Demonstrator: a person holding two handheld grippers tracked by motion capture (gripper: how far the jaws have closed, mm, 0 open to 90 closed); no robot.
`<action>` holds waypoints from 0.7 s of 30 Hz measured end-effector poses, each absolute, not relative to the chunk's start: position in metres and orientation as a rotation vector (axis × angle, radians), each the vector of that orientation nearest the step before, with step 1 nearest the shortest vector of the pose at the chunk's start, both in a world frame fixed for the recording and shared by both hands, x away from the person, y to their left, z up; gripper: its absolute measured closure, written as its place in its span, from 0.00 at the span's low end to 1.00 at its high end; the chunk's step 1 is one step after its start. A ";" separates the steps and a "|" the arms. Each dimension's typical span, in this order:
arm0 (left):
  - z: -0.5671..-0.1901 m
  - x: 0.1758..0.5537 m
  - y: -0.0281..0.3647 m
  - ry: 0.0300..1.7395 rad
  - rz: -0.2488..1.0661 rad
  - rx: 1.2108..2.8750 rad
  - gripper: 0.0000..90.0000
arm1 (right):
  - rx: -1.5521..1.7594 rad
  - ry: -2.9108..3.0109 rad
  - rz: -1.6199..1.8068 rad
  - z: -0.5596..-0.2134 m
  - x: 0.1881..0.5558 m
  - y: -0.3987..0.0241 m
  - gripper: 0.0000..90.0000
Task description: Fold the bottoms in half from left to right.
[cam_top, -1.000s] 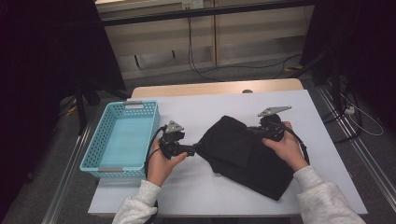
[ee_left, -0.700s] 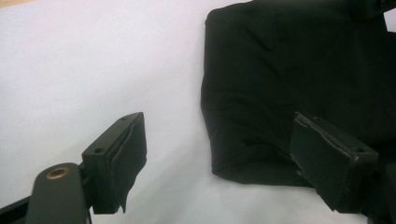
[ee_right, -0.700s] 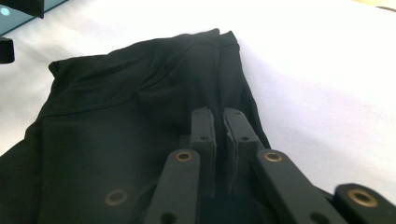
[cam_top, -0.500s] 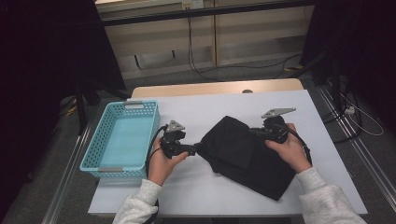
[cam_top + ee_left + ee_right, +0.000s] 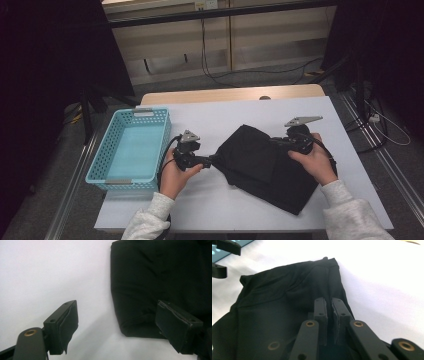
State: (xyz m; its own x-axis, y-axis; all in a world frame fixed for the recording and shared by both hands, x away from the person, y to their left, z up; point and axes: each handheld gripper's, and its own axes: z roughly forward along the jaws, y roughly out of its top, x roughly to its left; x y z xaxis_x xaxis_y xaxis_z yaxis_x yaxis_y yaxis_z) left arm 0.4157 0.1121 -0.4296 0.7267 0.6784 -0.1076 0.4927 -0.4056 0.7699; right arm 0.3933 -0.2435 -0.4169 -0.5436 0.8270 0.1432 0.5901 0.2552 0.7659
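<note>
A: Where's the black cloth [image 5: 270, 167] now?

B: Lying folded on the white table [image 5: 220, 115], right of centre, w/ the person's hands at either end. Long axis runs diagonally: upper-left corner toward the table's middle, lower-right end toward the near right edge. Narrower top corner points away from the person.

A: Left gripper [image 5: 207, 162]?

B: Jaws spread wide, level w/ the table, aimed at the cloth's left edge. In the left gripper view [image 5: 117, 330] one pad sits over bare table, the other over the cloth's corner; the cloth's edge lies between them but nothing's pinched. Can't tell if the far pad touches the fabric.

A: Right gripper [image 5: 282, 142]?

B: Nearly closed. Right gripper view [image 5: 329, 315] shows the two pads w/ only a thin slit between, low over the cloth's right side. Looks like a fold of the fabric is caught there, but black on black, so can't say for sure.

A: Anything else on the table?

B: Light blue basket [image 5: 107, 170] at the left edge, long side running front to back, well apart from the cloth. Table top is white w/ a wood strip at the far edge.

A: Room?

B: Dim. Grey floor, cables trailing across it, pale wall panels at the back, dark drapes both sides.
</note>
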 end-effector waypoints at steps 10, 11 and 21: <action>-0.431 0.416 0.111 0.888 0.274 2.082 0.21 | 1.306 2.250 1.173 -0.416 0.386 -0.246 0.92; -0.431 0.416 0.111 0.886 0.276 2.085 0.21 | 1.308 2.252 1.167 -0.416 0.385 -0.246 0.92; -0.432 0.417 0.110 0.894 0.268 2.084 0.21 | 1.315 2.248 1.173 -0.417 0.381 -0.251 0.92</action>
State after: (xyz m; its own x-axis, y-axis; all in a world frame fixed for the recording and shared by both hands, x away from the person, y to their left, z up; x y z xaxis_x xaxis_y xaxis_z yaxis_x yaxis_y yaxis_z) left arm 0.4167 0.1096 -0.4322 0.7240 0.6794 -0.1193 0.5021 -0.4004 0.7666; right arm 0.3808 -0.2509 -0.4171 -0.5444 0.8255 0.1490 0.5944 0.2543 0.7629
